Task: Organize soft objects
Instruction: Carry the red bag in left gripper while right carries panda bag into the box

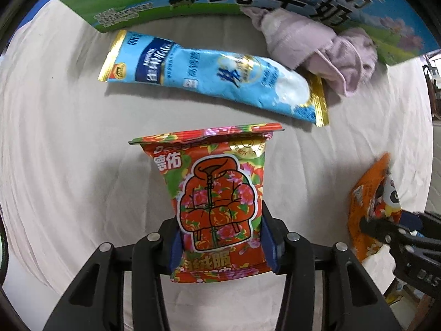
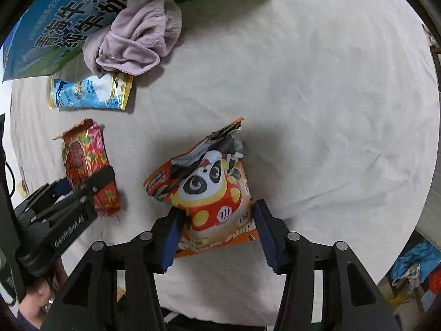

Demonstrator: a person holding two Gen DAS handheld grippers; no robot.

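A soft packet in each of my tongs, over the pale cloth.

My left gripper [image 1: 222, 244] pinches the red floral packet [image 1: 217, 193] near its lower end; my right gripper [image 2: 216, 234] squeezes the orange panda bag [image 2: 209, 190]. Beyond lie the blue milk sachet [image 1: 209, 77] and, touching it, the lilac towel [image 1: 311, 49] against the milk carton [image 1: 154, 2].

The red floral packet [image 1: 217, 207] reads "德佑" at its upper left, with "羽绒服" only partly legible near the bottom. The blue pouch [image 1: 209, 77] carries "Nestlé", upside down in the left wrist view; its other print is too small to read. The milk carton [image 2: 63, 19] shows "青海牛奶" and "纯牛奶" in large black characters. The left gripper [image 2: 91, 182] body bears white lettering that looks like "GenRobot.AI". The panda snack bag [image 2: 209, 190] shows one character in a white circle, not clearly legible.
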